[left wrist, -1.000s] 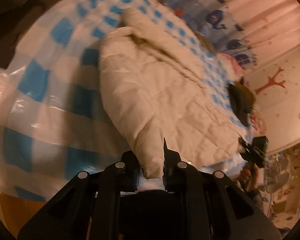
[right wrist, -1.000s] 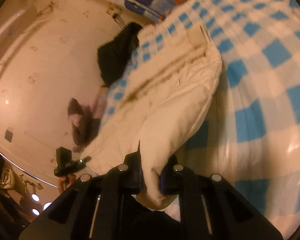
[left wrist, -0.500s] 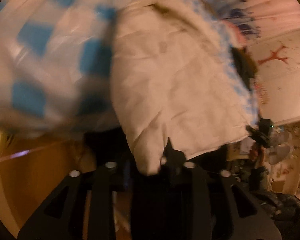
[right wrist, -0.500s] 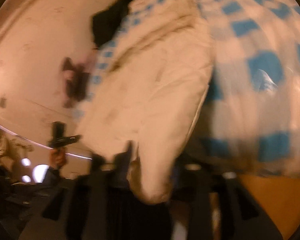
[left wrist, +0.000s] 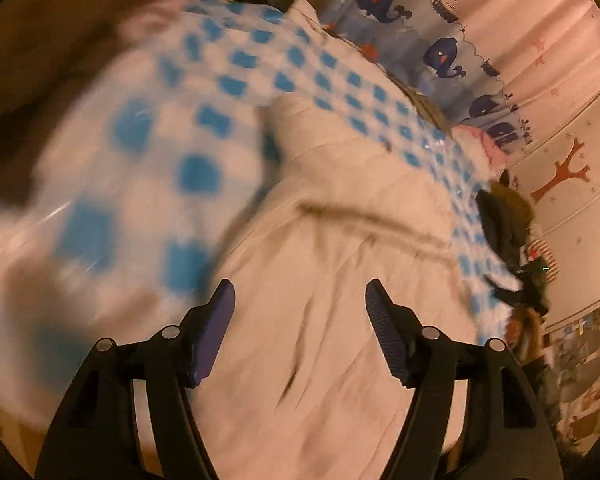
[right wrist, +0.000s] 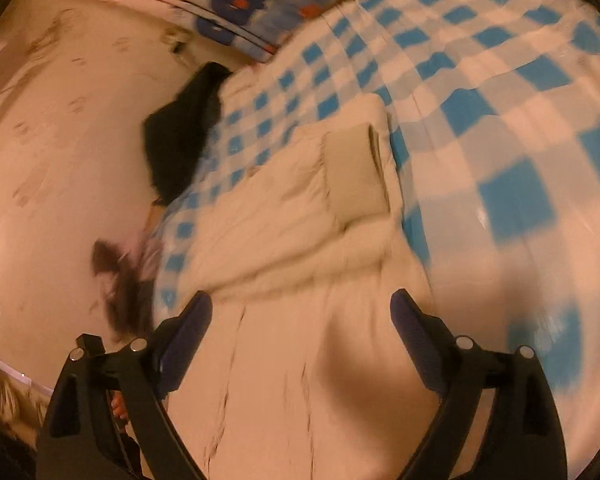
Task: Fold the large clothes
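A cream quilted padded jacket (left wrist: 340, 280) lies on a blue-and-white checked cloth (left wrist: 148, 152), folded over on itself. It also shows in the right wrist view (right wrist: 300, 240), on the same checked cloth (right wrist: 520, 128). My left gripper (left wrist: 300, 300) is open and empty just above the jacket's near part. My right gripper (right wrist: 300, 312) is open and empty above the jacket's near edge. Both views are blurred by motion.
A dark garment (left wrist: 500, 216) lies at the cloth's far right edge; it also shows in the right wrist view (right wrist: 184, 128). A whale-print fabric (left wrist: 420, 40) hangs behind. A pink item (left wrist: 484, 140) sits near it.
Both grippers were shut on the jacket's near edge; now both are open and the jacket lies folded on the cloth. Both cameras have swung.
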The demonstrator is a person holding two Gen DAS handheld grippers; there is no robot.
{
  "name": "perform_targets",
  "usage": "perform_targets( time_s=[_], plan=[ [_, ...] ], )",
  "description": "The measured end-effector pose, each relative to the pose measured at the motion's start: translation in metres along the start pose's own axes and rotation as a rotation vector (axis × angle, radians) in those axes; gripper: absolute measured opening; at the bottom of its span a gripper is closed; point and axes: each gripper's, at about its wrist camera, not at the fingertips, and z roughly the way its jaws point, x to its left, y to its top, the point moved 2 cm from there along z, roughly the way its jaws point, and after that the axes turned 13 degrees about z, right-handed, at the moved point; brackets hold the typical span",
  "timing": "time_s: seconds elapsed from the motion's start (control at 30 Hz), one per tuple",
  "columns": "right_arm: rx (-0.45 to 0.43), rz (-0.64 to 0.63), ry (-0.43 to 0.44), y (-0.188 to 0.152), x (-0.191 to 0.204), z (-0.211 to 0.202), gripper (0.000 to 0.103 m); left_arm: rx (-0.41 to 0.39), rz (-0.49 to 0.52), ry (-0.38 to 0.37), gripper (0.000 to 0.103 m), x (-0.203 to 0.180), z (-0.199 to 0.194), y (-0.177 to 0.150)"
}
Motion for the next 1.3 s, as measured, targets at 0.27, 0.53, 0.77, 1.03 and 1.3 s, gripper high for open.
perform_targets(
  time_s=[0.27,0.53,0.77,1.03,1.3],
  plan=[
    [0.0,0.072,-0.031,0.081,-0.007,0.083,0.087,0.011,-0.074,0.021,0.064,0.014,0.135,0.107],
    [0.054,0.041,-0.093,0.107,-0.019,0.135,0.089,0.13,-0.166,-0.068,0.077,0.044,0.215,0.125],
    [0.0,-0.168,-0.048,0.088,0.012,0.115,0.033,0.116,0.001,-0.026,0.043,-0.002,0.222,0.125],
    [-0.145,-0.269,0.094,0.081,0.055,0.021,0.03,-0.082,0.102,-0.164,0.025,-0.072,0.171,0.137],
    [-0.125,-0.164,-0.169,0.148,0.001,0.055,0.041,-0.04,0.03,-0.053,0.028,-0.079,0.254,0.137]
  ],
)
